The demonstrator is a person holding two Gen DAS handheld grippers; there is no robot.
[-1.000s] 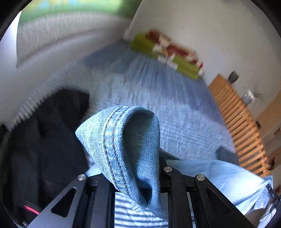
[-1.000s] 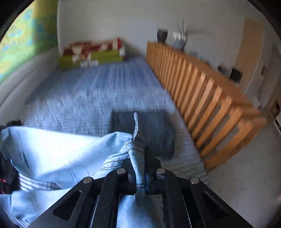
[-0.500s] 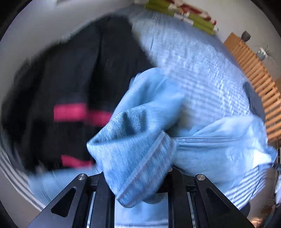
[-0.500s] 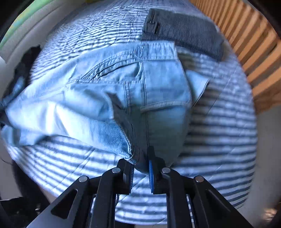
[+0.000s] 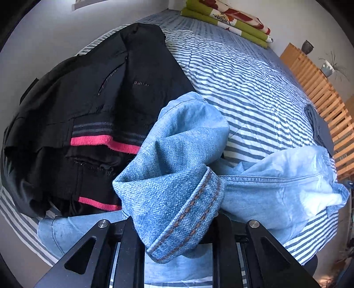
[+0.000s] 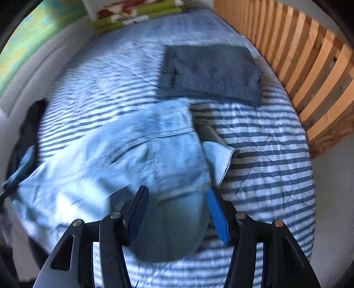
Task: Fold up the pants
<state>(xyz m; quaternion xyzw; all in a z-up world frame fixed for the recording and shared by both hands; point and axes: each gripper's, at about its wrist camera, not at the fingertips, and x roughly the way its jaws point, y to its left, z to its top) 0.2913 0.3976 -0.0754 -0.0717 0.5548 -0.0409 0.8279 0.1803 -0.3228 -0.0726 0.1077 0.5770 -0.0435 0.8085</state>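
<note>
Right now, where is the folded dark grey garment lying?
In the right wrist view, the folded dark grey garment lies flat on the striped bedcover, just beyond the light blue jeans and beside the wooden slatted rail on the right.

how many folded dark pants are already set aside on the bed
1 clearly folded: the dark grey pants near the wooden slat rail. The black pile with pink stripes at the bed's other side is bunched, so its count cannot be told.

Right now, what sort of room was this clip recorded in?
Most likely a bedroom: a bed with a striped blue-and-white cover, a wooden slatted rail along its side, and folded bedding stacked at the far end.
</note>
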